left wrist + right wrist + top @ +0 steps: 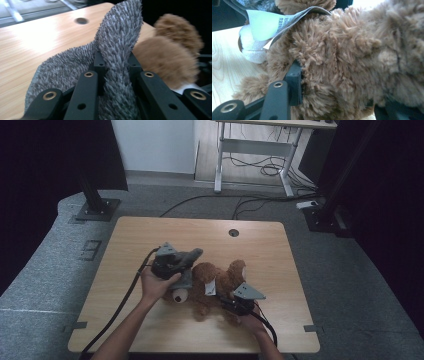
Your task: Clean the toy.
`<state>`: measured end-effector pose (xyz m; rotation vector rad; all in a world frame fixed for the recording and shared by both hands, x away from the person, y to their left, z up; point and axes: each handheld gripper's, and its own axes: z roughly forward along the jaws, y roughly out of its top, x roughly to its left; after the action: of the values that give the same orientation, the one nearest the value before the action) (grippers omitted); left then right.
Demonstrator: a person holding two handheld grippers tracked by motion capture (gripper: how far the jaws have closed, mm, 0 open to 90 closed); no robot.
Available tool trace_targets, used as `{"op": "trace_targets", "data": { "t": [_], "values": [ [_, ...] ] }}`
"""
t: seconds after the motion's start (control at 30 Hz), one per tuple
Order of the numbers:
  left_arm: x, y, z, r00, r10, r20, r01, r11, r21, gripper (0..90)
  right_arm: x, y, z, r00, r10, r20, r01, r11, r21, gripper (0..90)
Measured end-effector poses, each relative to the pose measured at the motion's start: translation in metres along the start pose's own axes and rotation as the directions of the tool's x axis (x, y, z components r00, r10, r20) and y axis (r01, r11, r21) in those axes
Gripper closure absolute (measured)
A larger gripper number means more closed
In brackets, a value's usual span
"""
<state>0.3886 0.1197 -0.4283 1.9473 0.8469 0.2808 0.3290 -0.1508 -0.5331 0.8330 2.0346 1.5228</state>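
Just one teddy bear (220, 287), one grey cloth (117, 47)

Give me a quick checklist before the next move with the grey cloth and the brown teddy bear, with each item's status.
1. Left tool shut on the fuzzy grey knitted cloth: ok, a fold is pinched between the jaws.
2. Right tool gripping the brown plush teddy bear: ok, the fur bulges around its jaw.
3. Bear resting on the light wooden table: ok in the high view.
4. Cloth lifted free of the bear: cannot tell, the two overlap.
5. White paper tag out of the right tool's jaws: ok, it hangs above them.
6. Cables trailing off the near edge without snagging: cannot tell.
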Motion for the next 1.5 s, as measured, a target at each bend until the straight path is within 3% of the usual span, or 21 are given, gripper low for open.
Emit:
{"op": "trace_targets", "data": {
  "t": [0.1, 0.3, 0.33, 0.43, 0.5, 0.53, 0.57, 0.6, 0.8, 0.83, 0.87, 0.93, 0.97, 1.03, 1.1, 1.2, 1.33, 1.47, 1.5],
  "values": [
    [-0.024, 0.009, 0.02, 0.9986, 0.045, 0.028, -0.045, 0.9989, 0.009, 76.3, 0.0, 0.0, 0.0, 1.0, 0.001, -0.002, -0.001, 1.0, 0.0, 49.5],
    [-0.041, 0.022, 0.027, 0.9957, 0.07, 0.06, -0.069, 0.9974, -0.022, 76.2, -0.001, -0.001, -0.001, 1.0, 0.001, -0.006, -0.001, 1.0, -0.002, 49.6],
    [-0.048, 0.027, 0.025, 0.9924, 0.067, 0.103, -0.063, 0.9971, -0.043, 76.2, -0.001, -0.001, 0.0, 1.0, 0.002, -0.007, -0.002, 1.0, -0.003, 49.6],
    [-0.057, 0.029, 0.027, 0.9888, 0.088, 0.121, -0.083, 0.9956, -0.045, 75.7, -0.001, -0.001, 0.0, 1.0, 0.004, -0.008, -0.004, 1.0, -0.003, 49.6],
    [-0.058, 0.028, 0.031, 0.9892, 0.092, 0.113, -0.09, 0.9956, -0.026, 75.7, -0.001, -0.001, 0.0, 0.9999, 0.007, -0.009, -0.007, 1.0, -0.003, 49.6],
    [-0.057, 0.024, 0.042, 0.9905, 0.082, 0.11, -0.085, 0.996, 0.025, 75.5, -0.001, -0.001, 0.0, 0.9999, 0.009, -0.009, -0.009, 1.0, -0.002, 49.6],
    [-0.057, 0.024, 0.042, 0.9905, 0.082, 0.11, -0.085, 0.996, 0.025, 75.4, -0.001, -0.001, 0.0, 0.9999, 0.009, -0.009, -0.009, 1.0, -0.002, 49.6],
    [-0.056, 0.018, 0.056, 0.9888, 0.065, 0.134, -0.077, 0.9938, 0.081, 75.3, -0.001, -0.001, 0.0, 1.0, 0.006, -0.006, -0.006, 1.0, 0.002, 49.6],
    [-0.066, 0.019, 0.068, 0.9886, 0.087, 0.123, -0.098, 0.9912, 0.089, 75.4, -0.001, -0.002, 0.001, 0.9999, 0.014, -0.001, -0.014, 1.0, 0.005, 50.1],
    [-0.069, 0.019, 0.069, 0.9882, 0.102, 0.115, -0.113, 0.9889, 0.097, 75.7, 0.0, -0.002, 0.001, 0.9999, 0.014, 0.0, -0.014, 1.0, 0.005, 50.2],
    [-0.072, 0.018, 0.069, 0.9881, 0.132, 0.079, -0.141, 0.9834, 0.115, 76.0, 0.0, -0.003, 0.001, 0.9999, 0.011, 0.002, -0.011, 1.0, 0.005, 50.3],
    [-0.072, 0.018, 0.067, 0.9884, 0.135, 0.069, -0.143, 0.9825, 0.12, 76.2, 0.001, -0.002, 0.001, 0.9999, -0.004, 0.009, 0.004, 1.0, 0.005, 50.5],
    [-0.068, 0.016, 0.062, 0.987, 0.158, 0.031, -0.16, 0.9781, 0.133, 76.3, 0.001, -0.002, 0.001, 0.9998, -0.014, 0.012, 0.014, 1.0, 0.003, 50.5],
    [-0.058, 0.012, 0.055, 0.9882, 0.153, -0.001, -0.151, 0.9788, 0.138, 76.3, 0.001, -0.002, 0.001, 0.9998, -0.017, 0.014, 0.017, 1.0, 0.002, 50.6],
    [-0.043, 0.008, 0.046, 0.994, 0.109, -0.003, -0.108, 0.9863, 0.125, 76.5, 0.001, -0.002, 0.0, 0.9997, -0.018, 0.013, 0.018, 1.0, 0.001, 50.7],
    [-0.032, 0.004, 0.036, 0.9968, 0.079, -0.015, -0.077, 0.9913, 0.107, 76.7, 0.001, -0.002, 0.001, 0.9997, -0.019, 0.015, 0.019, 1.0, -0.002, 50.8],
    [-0.003, 0.0, 0.003, 0.9944, 0.04, -0.098, -0.034, 0.9977, 0.059, 76.7, 0.0, -0.002, 0.001, 0.9997, -0.015, 0.02, 0.015, 1.0, -0.004, 50.8],
    [0.028, -0.014, -0.016, 0.991, -0.029, -0.131, 0.038, 0.997, 0.067, 76.8, 0.0, -0.003, 0.0, 0.9998, -0.01, 0.018, 0.01, 1.0, -0.006, 50.8],
    [0.028, -0.014, -0.016, 0.991, -0.029, -0.131, 0.038, 0.997, 0.067, 76.8, 0.0, -0.003, 0.0, 0.9998, -0.01, 0.018, 0.011, 1.0, -0.006, 50.8]
  ]
}}
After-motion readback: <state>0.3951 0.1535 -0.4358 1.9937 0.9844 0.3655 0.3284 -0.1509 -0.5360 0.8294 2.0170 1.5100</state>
